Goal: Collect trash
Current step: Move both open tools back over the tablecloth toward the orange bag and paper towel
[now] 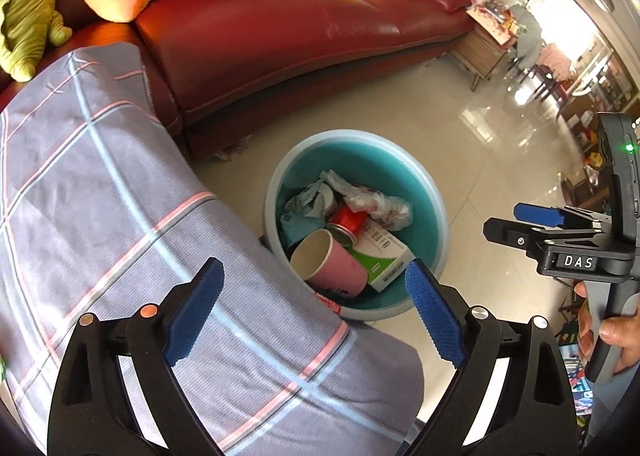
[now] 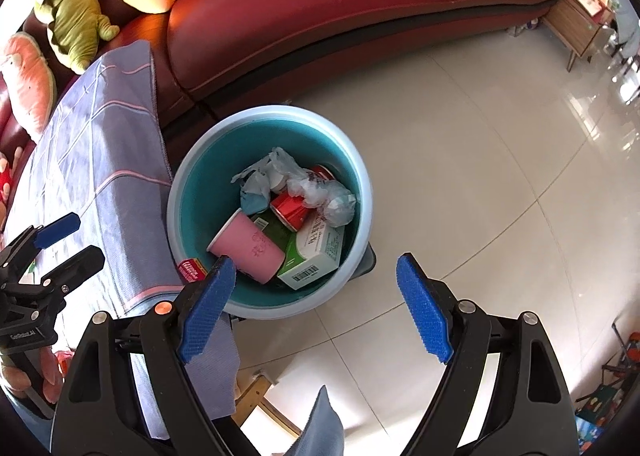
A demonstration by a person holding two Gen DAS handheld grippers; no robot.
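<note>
A teal trash bin stands on the floor by the cloth-covered table. It holds a pink paper cup, a red can, a green and white box and crumpled plastic. My left gripper is open and empty, above the table edge and the bin. My right gripper is open and empty, above the bin's near rim. The right gripper also shows in the left wrist view, and the left gripper in the right wrist view.
A table under a grey plaid cloth is at the left. A small red packet lies at its edge by the bin. A red leather sofa with plush toys stands behind. Pale floor tiles lie to the right.
</note>
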